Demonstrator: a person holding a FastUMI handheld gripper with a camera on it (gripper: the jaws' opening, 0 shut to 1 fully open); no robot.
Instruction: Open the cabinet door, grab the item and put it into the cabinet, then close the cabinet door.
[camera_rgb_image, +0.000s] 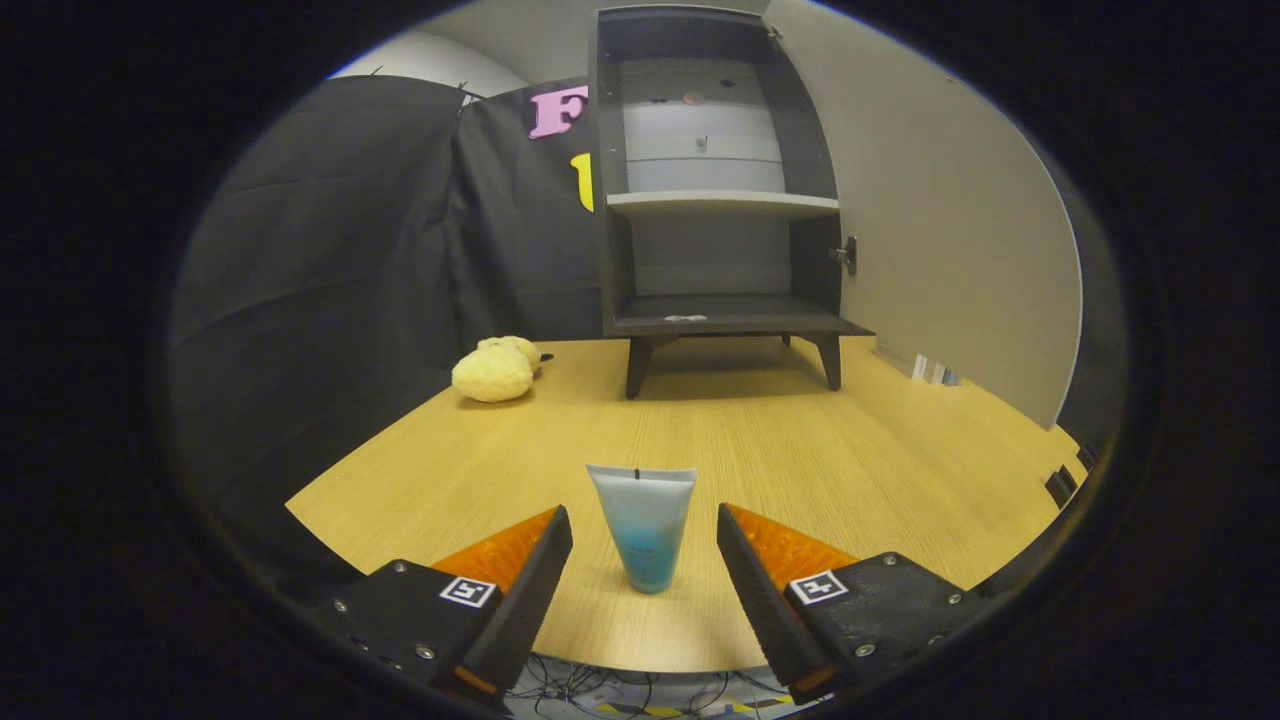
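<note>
Gripper view: gripper (645, 545) wide, straddling upright tube (643, 525); cabinet (715, 190) open at 12 o'clock. Risk: off-centre closing tips tube.

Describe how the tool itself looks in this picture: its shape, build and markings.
The tool has two wedge-shaped fingers that taper forward, with ridged inner faces. Each is mounted on a dark angular block held by small silver screws. Each block carries a square black-and-white marker tag. No cables run on it. The fingers stand apart, either side of a tube.
</note>
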